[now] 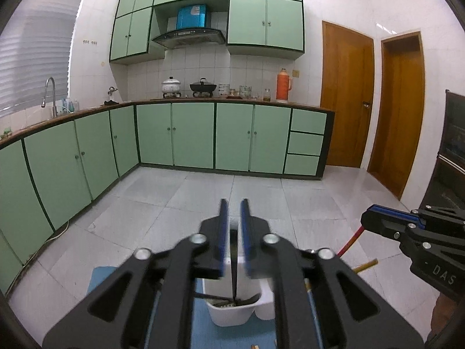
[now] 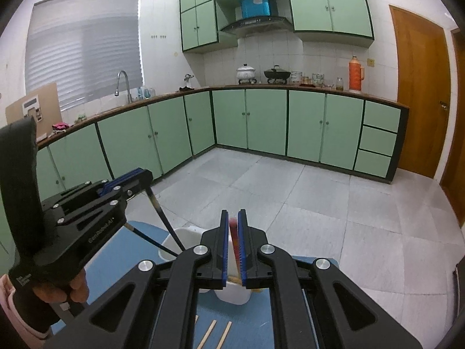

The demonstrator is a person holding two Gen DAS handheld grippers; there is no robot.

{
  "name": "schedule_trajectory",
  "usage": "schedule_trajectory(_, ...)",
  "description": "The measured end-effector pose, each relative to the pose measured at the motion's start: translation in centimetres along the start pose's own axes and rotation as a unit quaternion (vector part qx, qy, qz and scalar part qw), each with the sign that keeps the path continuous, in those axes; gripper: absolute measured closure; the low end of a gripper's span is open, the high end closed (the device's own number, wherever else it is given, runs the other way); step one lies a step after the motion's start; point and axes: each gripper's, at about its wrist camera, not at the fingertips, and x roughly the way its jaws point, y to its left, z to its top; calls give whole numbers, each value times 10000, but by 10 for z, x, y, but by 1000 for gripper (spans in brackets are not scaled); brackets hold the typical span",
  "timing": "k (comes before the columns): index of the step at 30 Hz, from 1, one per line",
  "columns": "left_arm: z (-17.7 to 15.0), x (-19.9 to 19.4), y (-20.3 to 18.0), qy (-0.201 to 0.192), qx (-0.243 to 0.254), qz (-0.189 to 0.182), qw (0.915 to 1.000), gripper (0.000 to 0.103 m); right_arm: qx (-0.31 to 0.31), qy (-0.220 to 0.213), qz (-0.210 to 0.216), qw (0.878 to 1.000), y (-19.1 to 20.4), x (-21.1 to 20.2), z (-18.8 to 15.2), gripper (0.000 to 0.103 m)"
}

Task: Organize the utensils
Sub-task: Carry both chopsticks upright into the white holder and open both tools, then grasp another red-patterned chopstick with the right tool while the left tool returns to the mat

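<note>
Both tools grip chopsticks: left (image 1: 232,232) dark, right (image 2: 233,238) red.

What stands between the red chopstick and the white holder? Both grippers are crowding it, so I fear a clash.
Nothing visible does. The red chopstick, clamped in the right gripper, points down at the white holder just beneath it. The left gripper and its dark chopstick reach the holder further left, apart from the red one.

Two tongs (image 2: 233,250) (image 2: 128,180); one white bin (image 1: 232,314); three loose wooden chopsticks (image 2: 207,334); one blue mat (image 2: 122,250).
</note>
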Motion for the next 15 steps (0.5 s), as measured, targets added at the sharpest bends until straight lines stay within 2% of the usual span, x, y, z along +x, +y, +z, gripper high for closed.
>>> schedule_trajectory(1,-1,-3,1,-32,-8,6,10000,70,23,-13,14,10000,-1,-1,-1,91)
schedule_trajectory(3,0,-11,3,-123,-60,5,9999,65,100,-66,2,9999,-5,-5,-1,83)
schedule_trajectory(5,0,-22,6,-167,-110,-4,9998,62,148,-160,-53,9997,-7,-13,-1,82)
schedule_trajectory(6,-2,-26,6,-192,-122,15,9997,57,157,-199,-89,9996,-7,-17,-2,79)
schedule_trajectory(9,-6,-44,8,-284,-225,79,9993,45,228,-379,-213,9988,-8,-35,-8,64)
schedule_trajectory(11,-13,-60,11,-313,-309,132,9989,39,236,-498,-312,9980,-5,-48,-15,58)
schedule_trajectory(15,-35,-90,12,-323,-427,215,9983,22,303,-631,-469,9964,-1,-75,-42,31)
